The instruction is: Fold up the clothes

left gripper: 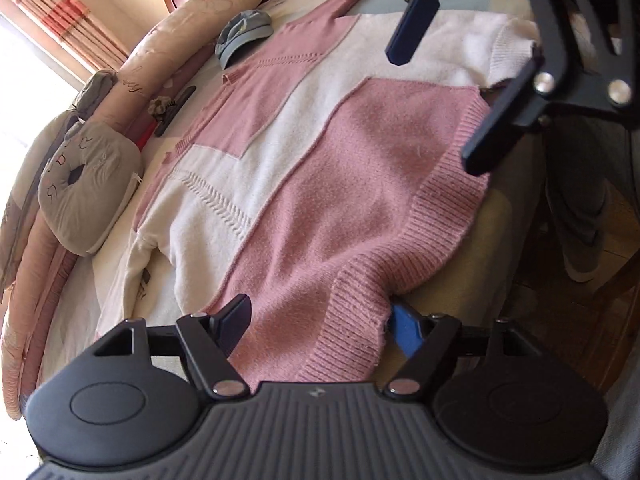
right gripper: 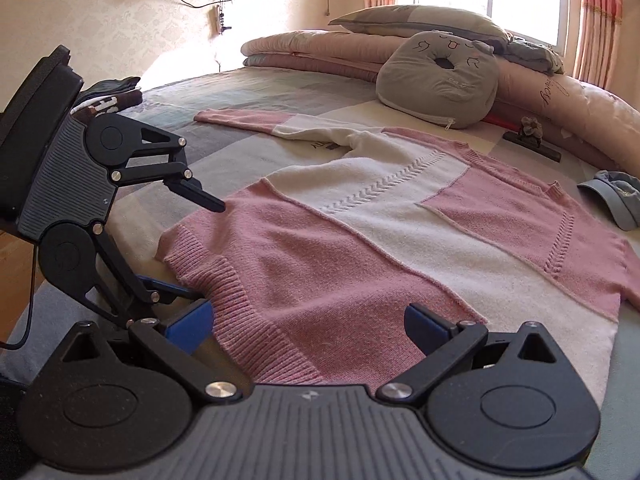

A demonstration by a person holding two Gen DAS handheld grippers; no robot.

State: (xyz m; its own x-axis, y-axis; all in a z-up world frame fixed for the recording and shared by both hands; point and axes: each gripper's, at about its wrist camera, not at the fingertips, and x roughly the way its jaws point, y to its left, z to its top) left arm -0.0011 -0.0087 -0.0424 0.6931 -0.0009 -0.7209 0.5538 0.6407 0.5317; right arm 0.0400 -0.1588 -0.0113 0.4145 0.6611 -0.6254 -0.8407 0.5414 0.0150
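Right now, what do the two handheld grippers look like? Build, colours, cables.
Both match: the left gripper and right gripper have a matte black body with a ribbed grey centre panel, two round black side housings with oval insets, black linkage arms on silver pivot pins, and blue jaws faced with dark pads. A small logo sits on the ribbed panel. A thin black cable trails behind the left one.

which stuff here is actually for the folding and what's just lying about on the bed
For the job:
- pink and white sweater
- left gripper, open at the hem
- right gripper, open

Lying about:
- grey cat cushion
- blue cap
- rolled quilt
- dark folded clothes
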